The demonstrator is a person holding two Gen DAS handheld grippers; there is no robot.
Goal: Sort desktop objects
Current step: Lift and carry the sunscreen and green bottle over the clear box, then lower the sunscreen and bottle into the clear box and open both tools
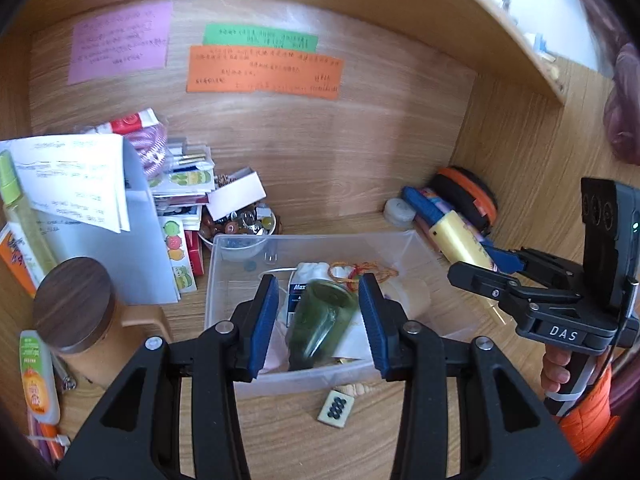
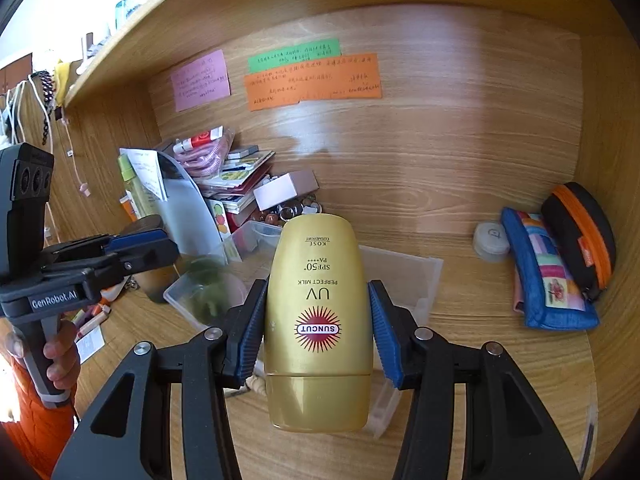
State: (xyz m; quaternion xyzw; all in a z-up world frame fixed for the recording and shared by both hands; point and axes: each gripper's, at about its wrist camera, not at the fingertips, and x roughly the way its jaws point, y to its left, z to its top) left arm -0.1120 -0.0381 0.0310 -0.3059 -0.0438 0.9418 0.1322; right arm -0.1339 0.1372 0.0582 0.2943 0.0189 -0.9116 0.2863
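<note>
My left gripper is open above a clear plastic bin. A blurred green glass bottle sits between its blue pads, apart from both, tilted over the bin's contents. My right gripper is shut on a gold sunscreen bottle, cap toward the camera, held over the bin's right part. In the left wrist view the right gripper shows with the bottle. In the right wrist view the left gripper hovers over the green bottle.
A mahjong tile lies in front of the bin. A lidded wooden jar, papers and card stacks stand at left, a bowl of beads behind the bin. A blue pouch, black-orange case and small round tin sit at right.
</note>
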